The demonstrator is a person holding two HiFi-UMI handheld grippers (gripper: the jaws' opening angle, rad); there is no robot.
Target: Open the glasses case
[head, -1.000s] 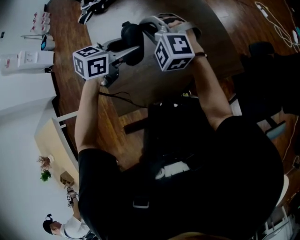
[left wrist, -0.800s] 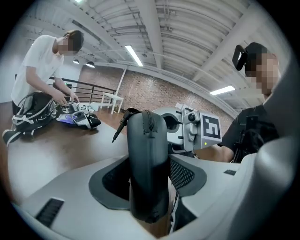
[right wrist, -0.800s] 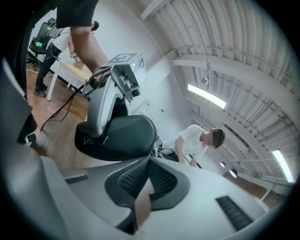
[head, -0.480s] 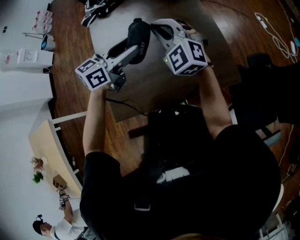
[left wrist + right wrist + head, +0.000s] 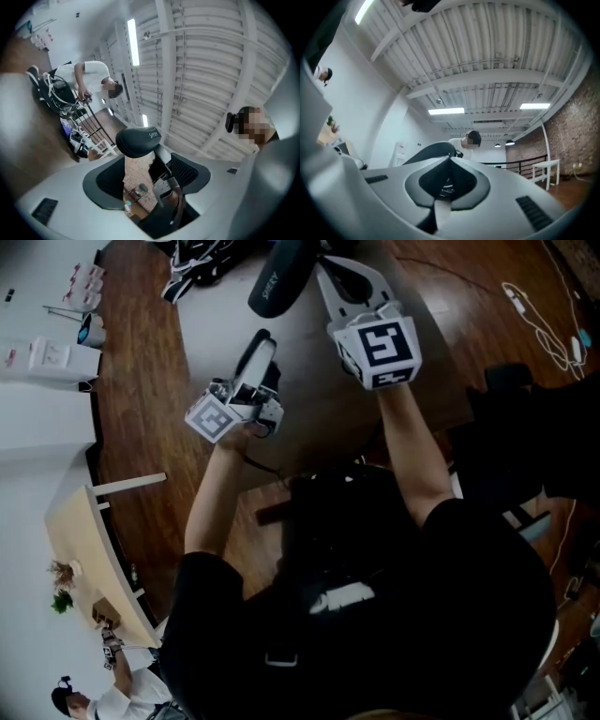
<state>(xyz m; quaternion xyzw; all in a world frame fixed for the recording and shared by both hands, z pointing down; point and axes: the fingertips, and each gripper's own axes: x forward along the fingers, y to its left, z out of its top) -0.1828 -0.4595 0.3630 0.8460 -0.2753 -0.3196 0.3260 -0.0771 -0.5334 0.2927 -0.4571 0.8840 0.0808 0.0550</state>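
glasses case (image 5: 279, 279) aloft at the top of the head view: hangs clear of the grey desk (image 5: 208, 329), black, rounded, tilted, with pale lettering on its side. right gripper (image 5: 323, 259): reaches up from its marker cube (image 5: 380, 351) to the case's right end; fingers (image 5: 464, 180) together, pinched on a thin edge of the case, with the dark curve of the shell showing just past their tips in the right gripper view. left gripper (image 5: 262, 341): sits lower and to the left, pointing up toward the case but apart from it; fingers (image 5: 105, 180) spread wide, have just been opening, press on nothing. in the left gripper view, looks along the gap at the case's underside, beyond the fingertips and not between the pads. whether the lid has parted, cannot tell. farther off in that view: person (image 5: 91, 78) in a white top bent over dark gear (image 5: 56, 93), ribbed white ceiling (image 5: 211, 70) overhead.
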